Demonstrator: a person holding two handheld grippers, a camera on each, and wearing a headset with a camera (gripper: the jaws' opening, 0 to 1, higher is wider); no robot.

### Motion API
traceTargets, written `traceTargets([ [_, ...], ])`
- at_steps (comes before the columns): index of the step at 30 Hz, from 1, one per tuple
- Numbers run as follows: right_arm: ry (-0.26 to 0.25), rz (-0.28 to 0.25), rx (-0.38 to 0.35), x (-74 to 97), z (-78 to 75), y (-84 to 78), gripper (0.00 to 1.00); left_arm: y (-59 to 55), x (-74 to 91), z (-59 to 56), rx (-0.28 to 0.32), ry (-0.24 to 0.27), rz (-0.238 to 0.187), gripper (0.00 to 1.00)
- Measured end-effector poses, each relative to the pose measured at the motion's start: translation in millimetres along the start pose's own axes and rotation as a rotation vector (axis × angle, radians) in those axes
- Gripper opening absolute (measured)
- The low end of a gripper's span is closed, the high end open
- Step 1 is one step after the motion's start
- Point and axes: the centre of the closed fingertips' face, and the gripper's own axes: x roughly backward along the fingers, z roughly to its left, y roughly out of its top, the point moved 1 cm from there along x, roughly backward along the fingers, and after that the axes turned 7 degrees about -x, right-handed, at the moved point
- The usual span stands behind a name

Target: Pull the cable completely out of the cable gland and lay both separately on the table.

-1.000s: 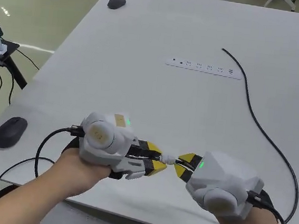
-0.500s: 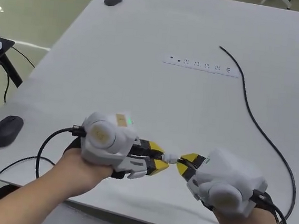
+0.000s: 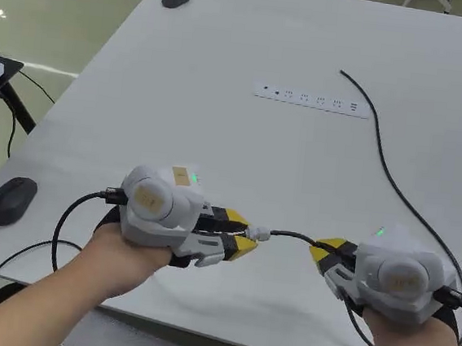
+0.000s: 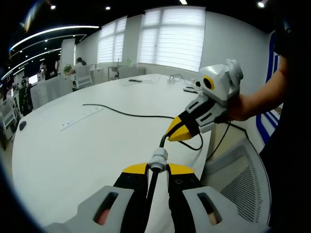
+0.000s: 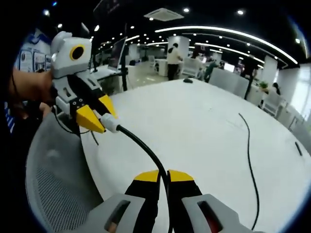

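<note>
Nearest us, we hold the left gripper (image 3: 245, 236) clamped on the small white cable gland (image 3: 259, 235), above the near edge of the tabletop (image 3: 218, 139). From the gland a thin black cable (image 3: 290, 235) bows across to the right gripper (image 3: 321, 252), pinched tight on it. Past that grip, the cable's end is hidden between the jaws. Farther off lies a white power strip (image 3: 307, 100).

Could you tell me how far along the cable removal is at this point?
Partly done: a bare stretch of cable spans between the grippers. In hand: the left gripper is shut on the cable gland, the right gripper on the cable. Left: the cable still runs through the gland; neither lies on the table.
</note>
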Motion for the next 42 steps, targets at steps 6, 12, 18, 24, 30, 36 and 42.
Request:
traceTargets([
  [6, -0.059, 0.003, -0.173, 0.1, -19.5, -22.8, 0.00, 0.3, 0.4, -3.2, 0.001, 0.004, -0.002, 0.15],
  [12, -0.070, 0.015, -0.316, -1.9, -22.5, -42.4, 0.00, -2.3, 1.4, -4.0, 0.001, 0.009, 0.004, 0.15],
  [18, -0.061, 0.011, -0.363, -4.9, -21.3, -43.6, 0.00, -3.2, 0.5, -5.0, -0.004, 0.006, 0.010, 0.14],
  [24, -0.064, 0.010, -0.319, -5.7, -20.9, -40.7, 0.01, -3.2, 1.4, -0.5, -0.001, 0.007, 0.008, 0.14],
  [30, -0.057, 0.023, -0.299, -2.9, -17.6, -38.0, 0.02, -3.2, 2.9, 2.2, -0.001, 0.010, 0.010, 0.14],
  [36, -0.048, 0.021, -0.247, -1.2, -15.4, -34.5, 0.03, -4.4, 5.1, 6.5, 0.004, 0.010, 0.013, 0.14],
  [42, -0.023, 0.038, -0.078, 0.7, -5.5, -21.5, 0.15, -5.6, 3.7, 7.1, 0.013, 0.007, 0.016, 0.14],
])
